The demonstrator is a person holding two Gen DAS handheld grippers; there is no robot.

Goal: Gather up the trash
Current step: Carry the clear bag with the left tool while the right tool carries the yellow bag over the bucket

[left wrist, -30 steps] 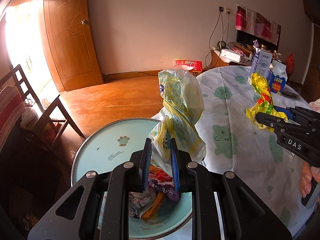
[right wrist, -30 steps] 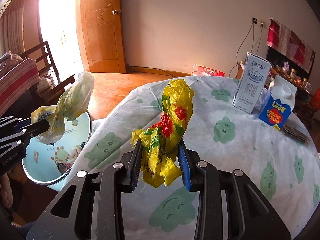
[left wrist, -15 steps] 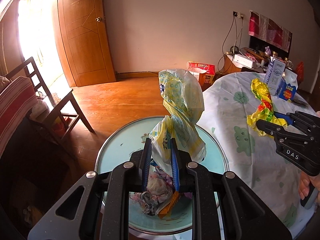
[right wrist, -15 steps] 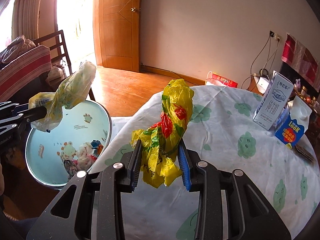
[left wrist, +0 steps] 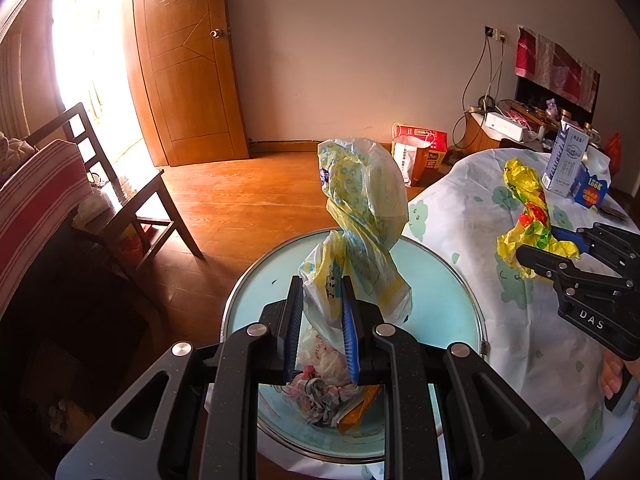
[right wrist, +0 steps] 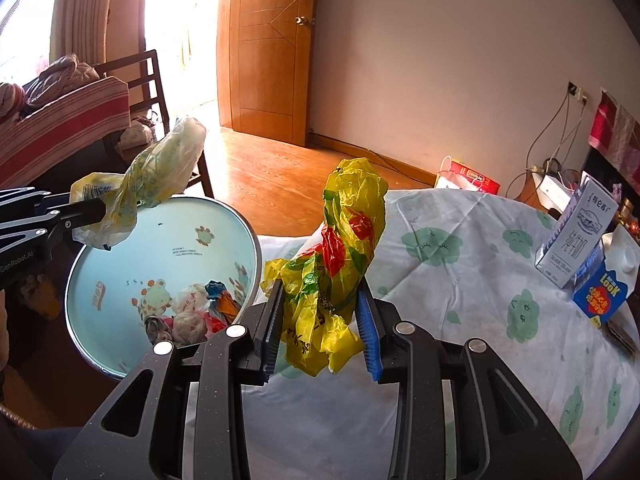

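A pale blue enamel basin (left wrist: 448, 280) (right wrist: 120, 264) stands beside the table's edge, with crumpled wrappers (left wrist: 324, 392) (right wrist: 192, 316) lying in its bottom. My left gripper (left wrist: 320, 320) (right wrist: 100, 210) is shut on a twisted white and yellow plastic bag (left wrist: 360, 216) (right wrist: 160, 168) and holds it above the basin. To the right, over the tablecloth, my right gripper (right wrist: 322, 328) (left wrist: 548, 248) is shut on a crumpled yellow plastic bag with red and green print (right wrist: 344, 256) (left wrist: 528, 216).
The round table (right wrist: 460, 288) has a white cloth with green prints. A tall milk carton (right wrist: 576, 232) and a blue carton (right wrist: 604, 288) stand at its far right. A dark wooden chair (left wrist: 120, 200) stands left of the basin. A red-and-white bag (left wrist: 420, 152) sits on the wooden floor by the wall.
Both grippers have swung leftwards with their bags. The basin now lies further under the left gripper and has come further into the right wrist view.
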